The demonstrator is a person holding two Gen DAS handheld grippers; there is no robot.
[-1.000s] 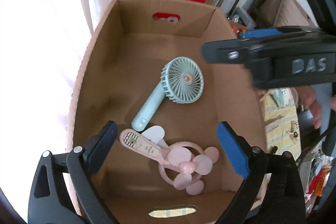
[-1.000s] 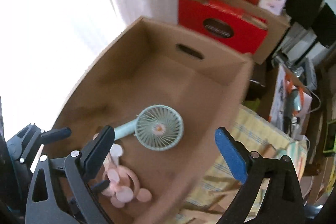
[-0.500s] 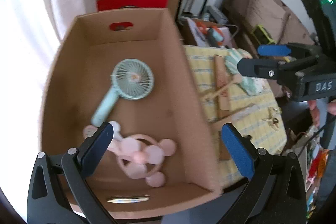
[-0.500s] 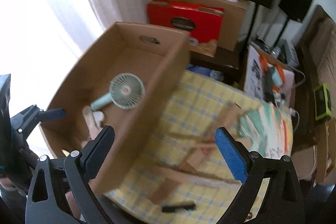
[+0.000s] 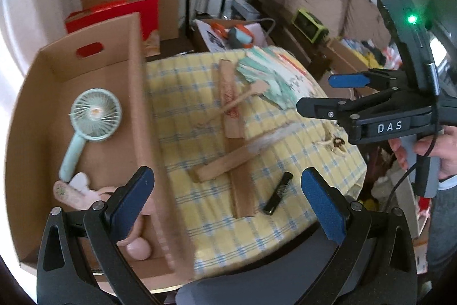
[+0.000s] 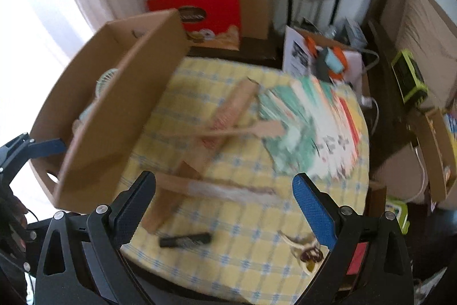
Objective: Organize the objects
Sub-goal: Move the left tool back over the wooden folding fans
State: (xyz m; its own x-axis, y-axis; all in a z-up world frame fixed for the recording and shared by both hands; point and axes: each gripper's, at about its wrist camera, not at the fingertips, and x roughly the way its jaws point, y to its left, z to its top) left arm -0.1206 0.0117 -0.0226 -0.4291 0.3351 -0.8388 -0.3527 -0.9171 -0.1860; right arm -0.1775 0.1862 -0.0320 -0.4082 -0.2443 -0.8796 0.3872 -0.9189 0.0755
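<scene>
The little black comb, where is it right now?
In the left wrist view the black comb lies on the yellow checked tablecloth near its front edge, right of the long wooden strips, outside the cardboard box.

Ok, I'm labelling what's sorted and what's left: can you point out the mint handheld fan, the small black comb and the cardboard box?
mint handheld fan (image 5: 95,110): left wrist view, centre of its round grille.
small black comb (image 5: 278,192): left wrist view, mid-length.
cardboard box (image 5: 136,82): left wrist view, right side wall.
</scene>
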